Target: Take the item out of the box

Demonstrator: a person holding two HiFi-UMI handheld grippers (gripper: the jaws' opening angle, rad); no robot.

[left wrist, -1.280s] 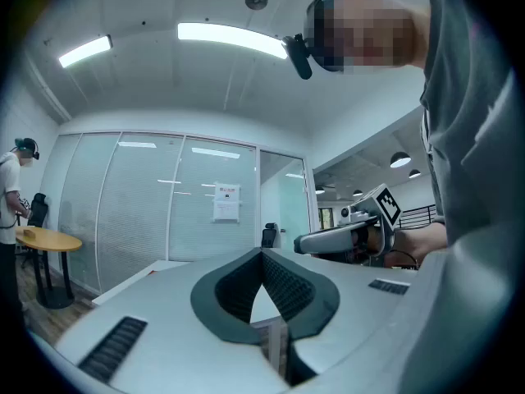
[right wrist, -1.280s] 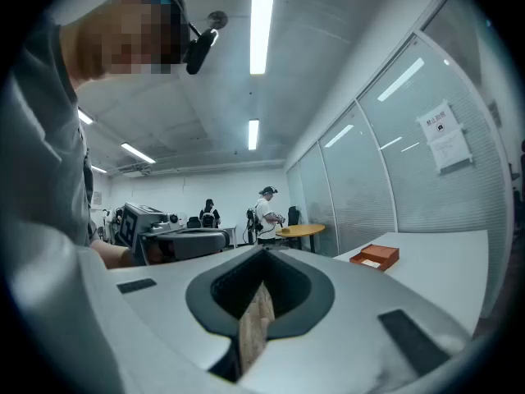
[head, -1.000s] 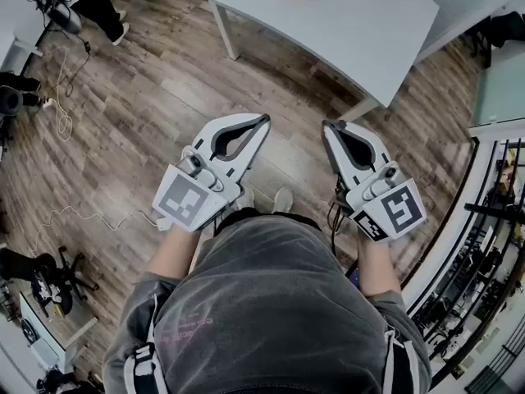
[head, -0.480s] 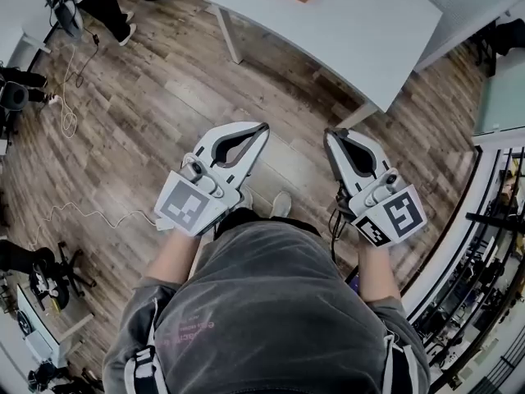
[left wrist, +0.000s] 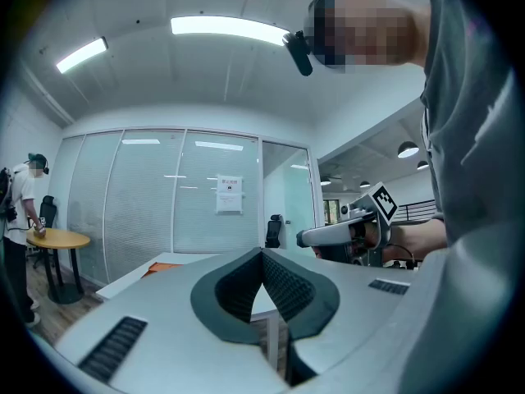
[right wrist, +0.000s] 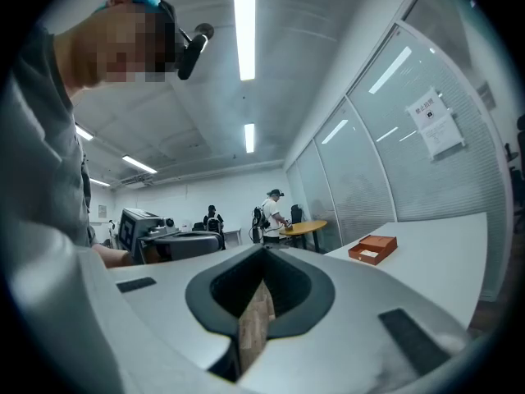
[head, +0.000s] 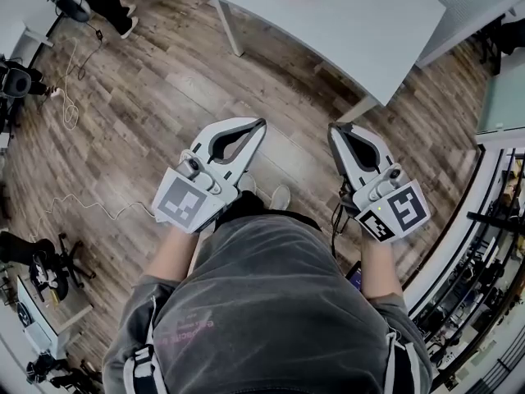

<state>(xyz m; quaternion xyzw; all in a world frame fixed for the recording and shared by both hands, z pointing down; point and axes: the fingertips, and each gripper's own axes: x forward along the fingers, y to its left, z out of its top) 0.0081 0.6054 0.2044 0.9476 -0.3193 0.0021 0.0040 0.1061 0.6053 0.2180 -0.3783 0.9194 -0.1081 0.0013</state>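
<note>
Long ceiling strips (left wrist: 230, 27) light the room brightly and evenly from above and burn out to white glare in both gripper views, while the head view shows the wooden floor (head: 148, 97) and the pale surface (head: 353, 31) in flat, soft light, with only a faint shadow beneath the surface's edge. All three pictures are wide-angle, so straight lines bend toward the edges, and the corners of the gripper views fall dark. Close to the lens the left tool (left wrist: 262, 257) and right tool (right wrist: 262, 253) look soft, and the glass wall (left wrist: 164, 203) carries pale lamp reflections.
</note>
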